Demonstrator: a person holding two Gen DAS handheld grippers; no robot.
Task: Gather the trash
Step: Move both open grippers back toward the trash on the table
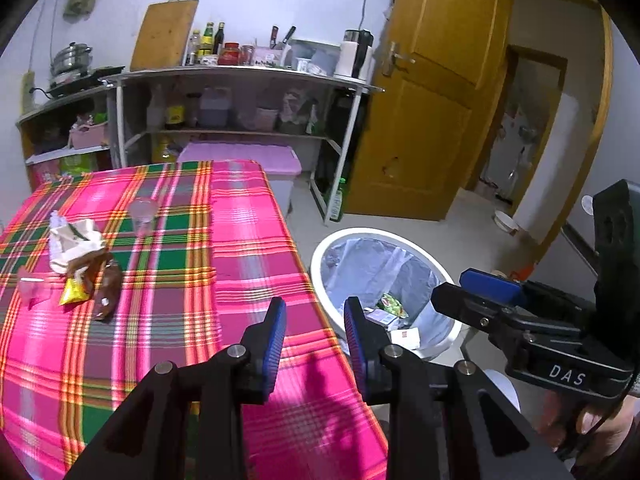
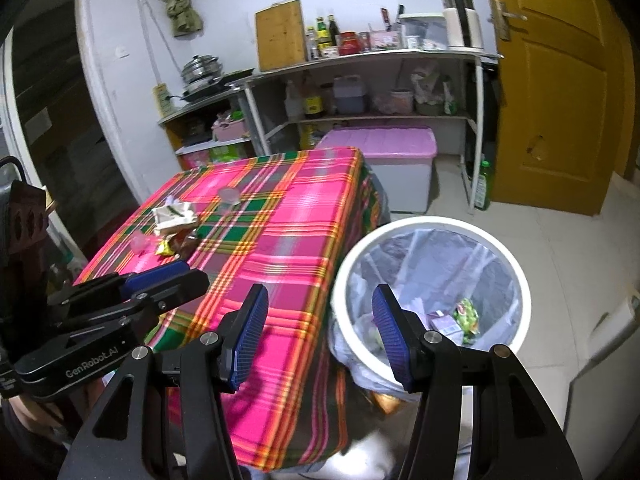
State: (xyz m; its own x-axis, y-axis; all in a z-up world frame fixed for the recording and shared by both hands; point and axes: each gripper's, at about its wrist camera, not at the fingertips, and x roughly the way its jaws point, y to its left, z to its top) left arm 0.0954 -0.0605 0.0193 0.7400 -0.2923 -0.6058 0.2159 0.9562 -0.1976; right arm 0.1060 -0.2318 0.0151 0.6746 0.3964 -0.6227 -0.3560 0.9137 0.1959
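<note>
Against the far wall stands a metal shelf rack (image 1: 240, 80) crowded with bottles, a cutting board and a kettle, with a pink-lidded storage bin (image 2: 384, 148) on the floor below it and a wooden door (image 1: 432, 92) to the right. Nearer, a table under a bright pink plaid cloth (image 1: 224, 240) fills the left of the scene. Just beside its right edge sits a white trash bin (image 2: 432, 224) lined with a clear bag; a green wrapper (image 2: 466, 314) and small cartons lie at its bottom.

On the far left part of the cloth the remaining trash lies in a loose heap: a crumpled white paper bag (image 1: 74, 242), a yellow wrapper (image 1: 74, 292) and a brown wrapper (image 1: 108, 288) whose long axis runs roughly near to far. A clear plastic cup (image 1: 143, 214) stands upright a little beyond them, apart from the heap. Nothing lies between the grippers and the heap but bare cloth.

Both grippers tilt downward. Over the table's near right edge, the left gripper (image 1: 316, 320) has its blue pads moderately parted with nothing between them. To its right, the right gripper (image 2: 320, 324) straddles the gap between table and bin rim, with jaws parted wider and also empty. A hand (image 1: 592, 424) grips its handle.
</note>
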